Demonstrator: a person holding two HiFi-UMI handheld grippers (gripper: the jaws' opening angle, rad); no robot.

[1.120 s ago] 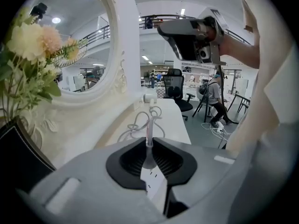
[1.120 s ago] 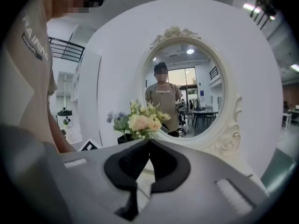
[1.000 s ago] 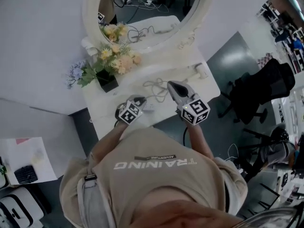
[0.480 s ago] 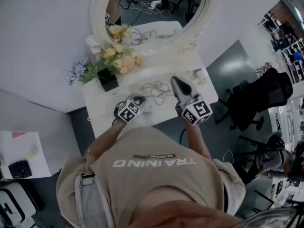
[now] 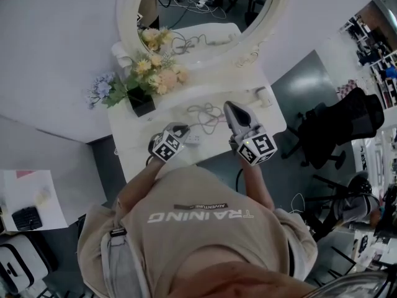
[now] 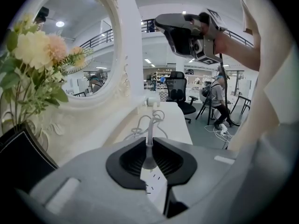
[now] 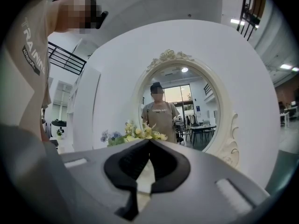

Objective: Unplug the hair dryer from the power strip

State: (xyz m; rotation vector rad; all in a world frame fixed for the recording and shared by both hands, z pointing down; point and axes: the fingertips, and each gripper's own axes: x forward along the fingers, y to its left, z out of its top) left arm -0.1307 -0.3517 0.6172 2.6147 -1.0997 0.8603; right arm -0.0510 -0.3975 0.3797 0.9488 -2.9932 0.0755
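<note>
The left gripper [image 6: 149,143] is clamped on a white rectangular plastic power strip [image 6: 154,183], which sits lengthwise between its black jaws. The jaw tips nearly meet on either side of a thin grey cord [image 6: 150,127]. This cord leaves the strip's far end and runs out into loose loops [image 5: 201,112] on the white tabletop [image 5: 133,149], in front of the white oval-framed mirror [image 5: 127,17]. Whether a plug still sits in the strip cannot be told.

The right gripper [image 7: 149,141] is held in the air, pointing level at the mirror, with its jaw tips pressed together. A pale patch shows in the hollow behind the tips, and I cannot make out what it is. In the head view this gripper is to the right of the left one, both on the side of the loops away from the mirror.

The small white hair dryer [image 5: 264,95] lies on the tabletop below the mirror's lower right rim, well apart from both grippers.

A square black pot [image 5: 141,104] of yellow and peach artificial flowers [image 5: 155,73] stands just below the mirror's lower left rim. A black office chair [image 5: 344,120] is on the floor far to the mirror's right. The person's beige shirt [image 5: 205,228] fills the near side.
</note>
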